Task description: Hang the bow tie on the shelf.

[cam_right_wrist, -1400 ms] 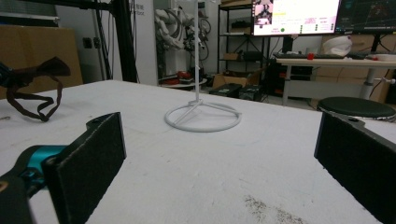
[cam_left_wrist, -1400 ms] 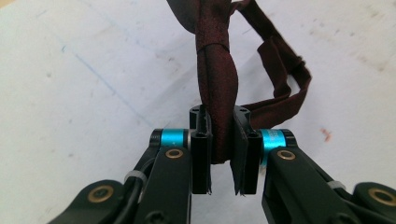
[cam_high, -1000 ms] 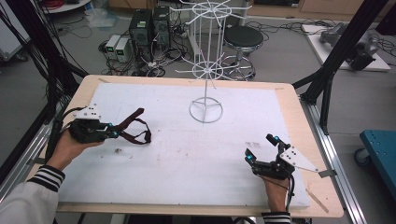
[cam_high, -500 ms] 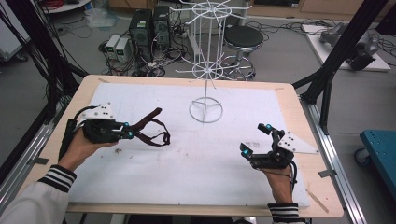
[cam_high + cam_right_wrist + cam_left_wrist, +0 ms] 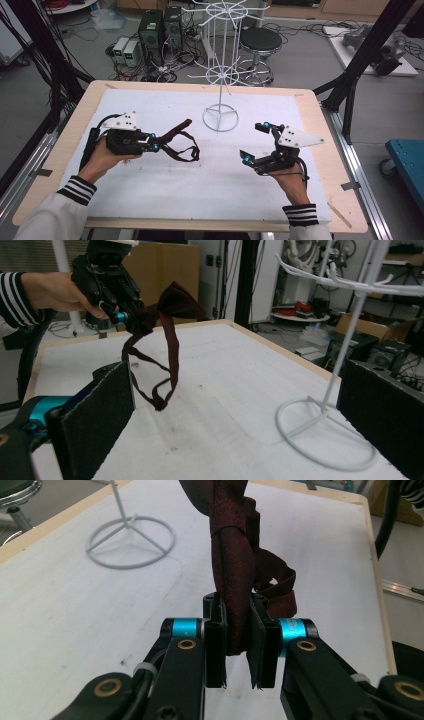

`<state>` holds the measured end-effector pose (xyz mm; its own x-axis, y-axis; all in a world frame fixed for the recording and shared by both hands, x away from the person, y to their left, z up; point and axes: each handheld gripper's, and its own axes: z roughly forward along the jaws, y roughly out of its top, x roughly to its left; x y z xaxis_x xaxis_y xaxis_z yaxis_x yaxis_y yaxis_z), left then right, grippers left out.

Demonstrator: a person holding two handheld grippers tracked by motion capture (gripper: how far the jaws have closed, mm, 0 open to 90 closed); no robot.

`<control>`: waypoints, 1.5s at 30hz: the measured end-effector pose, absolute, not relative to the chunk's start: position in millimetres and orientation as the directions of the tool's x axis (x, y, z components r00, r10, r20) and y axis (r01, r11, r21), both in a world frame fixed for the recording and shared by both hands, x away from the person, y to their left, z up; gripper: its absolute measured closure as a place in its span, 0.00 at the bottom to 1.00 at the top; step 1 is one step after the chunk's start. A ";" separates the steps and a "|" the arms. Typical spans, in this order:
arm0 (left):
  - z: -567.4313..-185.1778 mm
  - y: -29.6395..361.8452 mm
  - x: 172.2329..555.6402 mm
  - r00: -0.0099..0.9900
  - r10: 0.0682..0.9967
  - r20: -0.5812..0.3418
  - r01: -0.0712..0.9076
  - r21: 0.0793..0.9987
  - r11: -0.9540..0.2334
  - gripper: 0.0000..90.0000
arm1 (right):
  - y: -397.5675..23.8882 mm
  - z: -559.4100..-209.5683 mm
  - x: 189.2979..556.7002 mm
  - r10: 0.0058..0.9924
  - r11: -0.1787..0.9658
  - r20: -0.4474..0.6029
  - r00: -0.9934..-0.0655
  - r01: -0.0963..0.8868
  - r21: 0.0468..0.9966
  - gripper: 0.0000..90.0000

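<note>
A dark maroon bow tie with a thin strap [image 5: 179,142] hangs off the table from my left gripper [image 5: 156,145], which is shut on its fabric. In the left gripper view the maroon cloth [image 5: 231,570] is pinched between the black pads [image 5: 216,647]. The right gripper view shows the tie [image 5: 170,315] dangling from the left gripper [image 5: 120,315], its strap loop just above the white mat. My right gripper [image 5: 255,142] is open at the right of the table, nothing between its fingers [image 5: 100,415]. A white wire stand [image 5: 220,65] rises from a ring base [image 5: 220,118] at the back middle.
The white mat [image 5: 165,200] covers most of the wooden table [image 5: 55,170]. The stand's ring base [image 5: 325,435] lies close ahead of my right gripper. Beyond the table are computer cases [image 5: 159,27], a stool [image 5: 259,40] and black frame legs [image 5: 365,55].
My left gripper has carried the bow tie rightwards toward the stand's base. My right gripper has moved forward and left toward the table's middle, its jaws spread wider.
</note>
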<state>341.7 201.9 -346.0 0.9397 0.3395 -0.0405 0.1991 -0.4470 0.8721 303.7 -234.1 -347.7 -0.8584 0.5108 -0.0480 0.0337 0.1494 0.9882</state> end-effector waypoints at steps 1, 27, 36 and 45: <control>-345.6 198.9 341.3 0.942 0.332 -0.045 0.196 0.876 -0.440 0.88 | -234.1 -347.7 303.7 0.511 0.149 -0.048 -0.858 0.034 0.988 0.01; -341.9 155.7 334.2 0.982 0.187 -0.034 0.115 0.887 -0.447 0.88 | -169.3 -322.9 329.3 0.282 0.307 -0.098 -0.954 -0.007 0.952 0.08; -341.4 153.7 333.9 0.985 0.171 -0.034 0.109 0.888 -0.447 0.88 | -159.5 -322.4 341.0 0.231 0.335 -0.074 -0.970 0.008 0.942 0.30; -340.3 156.4 335.4 0.987 0.153 -0.048 0.111 0.894 -0.434 0.88 | -156.2 -319.5 341.8 0.116 0.346 -0.129 -0.985 -0.082 0.935 0.93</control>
<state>335.4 156.4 -340.3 0.9871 0.1528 -0.0485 0.1110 -0.4336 0.8943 341.8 -156.2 -319.5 -0.9848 0.1163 -0.1292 -0.0818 0.3456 0.9348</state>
